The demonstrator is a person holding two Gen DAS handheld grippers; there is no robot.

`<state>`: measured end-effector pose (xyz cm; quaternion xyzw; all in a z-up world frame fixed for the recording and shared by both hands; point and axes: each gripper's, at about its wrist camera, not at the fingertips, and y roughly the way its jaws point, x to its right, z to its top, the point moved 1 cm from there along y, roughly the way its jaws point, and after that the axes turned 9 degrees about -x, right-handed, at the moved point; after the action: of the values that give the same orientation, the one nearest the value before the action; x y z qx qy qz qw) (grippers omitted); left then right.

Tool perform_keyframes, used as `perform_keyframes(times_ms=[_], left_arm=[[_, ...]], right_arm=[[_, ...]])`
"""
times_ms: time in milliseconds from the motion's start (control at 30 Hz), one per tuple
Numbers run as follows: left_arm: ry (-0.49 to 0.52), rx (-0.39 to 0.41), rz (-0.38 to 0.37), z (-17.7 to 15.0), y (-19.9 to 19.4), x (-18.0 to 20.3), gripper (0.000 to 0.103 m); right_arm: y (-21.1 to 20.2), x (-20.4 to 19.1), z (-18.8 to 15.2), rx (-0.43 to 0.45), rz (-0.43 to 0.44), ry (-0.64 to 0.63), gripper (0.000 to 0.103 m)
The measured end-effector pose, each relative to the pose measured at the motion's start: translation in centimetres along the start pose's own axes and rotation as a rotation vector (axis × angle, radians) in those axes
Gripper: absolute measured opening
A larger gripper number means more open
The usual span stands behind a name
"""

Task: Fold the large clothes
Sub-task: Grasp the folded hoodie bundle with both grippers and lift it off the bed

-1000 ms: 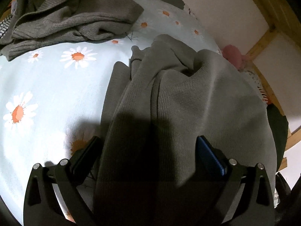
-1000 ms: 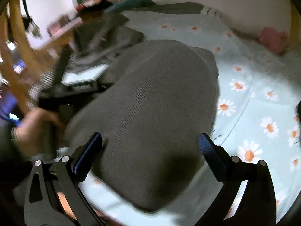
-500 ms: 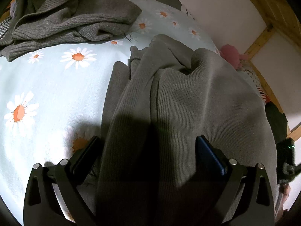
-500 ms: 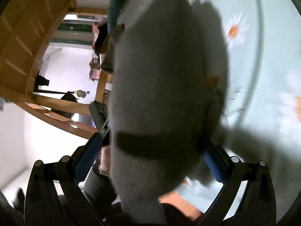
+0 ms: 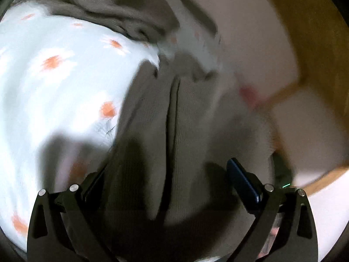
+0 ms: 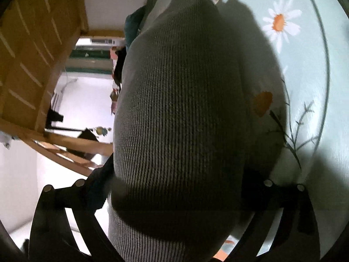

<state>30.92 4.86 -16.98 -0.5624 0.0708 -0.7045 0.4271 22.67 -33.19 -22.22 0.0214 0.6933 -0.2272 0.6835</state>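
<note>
So the grey knit sweater (image 5: 192,131) is bunched up on the bed (image 5: 54,91), the one with the pale blue daisy-print sheet. In the left wrist view everything is pretty motion-blurred, but you can see the sweater lying in long folds with a deep crease down the middle, running away from the camera toward the wall side of the bed. The left tongs (image 5: 165,181) stand wide apart with the sweater fabric sitting between them; the blue pad on the right finger looks clear of the cloth, so not clamped as far as I can tell. There's a second pile of darker grey knitwear (image 5: 113,6) near the far edge of the bed, well apart from the sweater.

Right wrist view is rolled sideways. The right tongs (image 6: 174,187) are also spread wide and just starting to close, with a fat roll of the sweater (image 6: 181,100) filling the gap. Whether the pads actually press on it is hidden by the cloth. Wooden bed frame (image 6: 37,50) off to the side.
</note>
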Motion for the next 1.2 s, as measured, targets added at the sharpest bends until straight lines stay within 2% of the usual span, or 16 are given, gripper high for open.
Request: perform_keyframes(times_ms=[67,100,167,233,367,500,600,667,733,800,833,900,1033,1067,1133,1200], left_arm=[[-0.044,0.134,-0.031,-2.6,-2.9,-0.5,0.098],[-0.091,0.171,-0.053,-3.8,-3.9,-0.9,0.098],[-0.178,0.204,-0.091,-5.3,-4.9,-1.6,0.098],[-0.233,0.241,-0.089,-6.4,-5.9,-1.8,0.098],[-0.363,0.172,-0.155,-8.5,-4.5,-2.6,0.098],[-0.507,0.057,-0.28,-11.0,-0.1,-3.9,0.098],[-0.517,0.062,-0.297,-10.4,1.5,-4.2,0.098],[-0.567,0.064,-0.307,-10.3,1.8,-4.5,0.098],[-0.533,0.057,-0.335,-10.1,1.6,-3.9,0.098],[-0.379,0.03,-0.318,-9.3,1.2,-1.8,0.098],[-0.286,0.033,-0.245,-8.9,0.6,-0.2,0.098],[-0.222,0.002,-0.147,-8.5,0.5,1.1,0.098],[-0.261,-0.087,-0.196,-8.0,1.5,-0.5,0.098],[-0.236,-0.122,-0.176,-7.8,2.0,-0.2,0.098],[-0.206,-0.161,-0.124,-7.2,2.4,0.7,0.099],[-0.213,-0.176,-0.098,-6.9,2.5,1.3,0.099]], right_arm=[[0.2,-0.1,-0.3,0.02,-0.004,0.007,0.095],[0.3,-0.1,-0.2,0.022,-0.003,0.011,0.095],[0.2,0.0,-0.2,0.024,0.002,0.012,0.095],[0.2,0.0,-0.2,0.026,0.002,0.018,0.095],[-0.1,0.2,-0.1,0.026,0.003,0.03,0.095],[-0.1,0.2,-0.5,0.016,-0.001,0.041,0.095],[0.1,0.3,-1.2,-0.005,0.003,0.05,0.095],[0.4,0.3,-1.9,-0.027,0.013,0.06,0.095],[0.8,0.3,-2.5,-0.051,0.028,0.074,0.094],[1.3,0.2,-3.4,-0.082,0.036,0.074,0.093],[1.5,0.2,-3.9,-0.095,0.041,0.073,0.092],[1.5,0.3,-5.3,-0.111,0.064,0.074,0.09],[1.3,1.3,-7.3,-0.109,0.101,0.082,0.091],[1.4,1.6,-7.4,-0.097,0.104,0.09,0.099],[1.8,1.9,-7.1,-0.064,0.117,0.122,0.101],[2.3,1.8,-6.8,-0.031,0.134,0.093,0.101]])
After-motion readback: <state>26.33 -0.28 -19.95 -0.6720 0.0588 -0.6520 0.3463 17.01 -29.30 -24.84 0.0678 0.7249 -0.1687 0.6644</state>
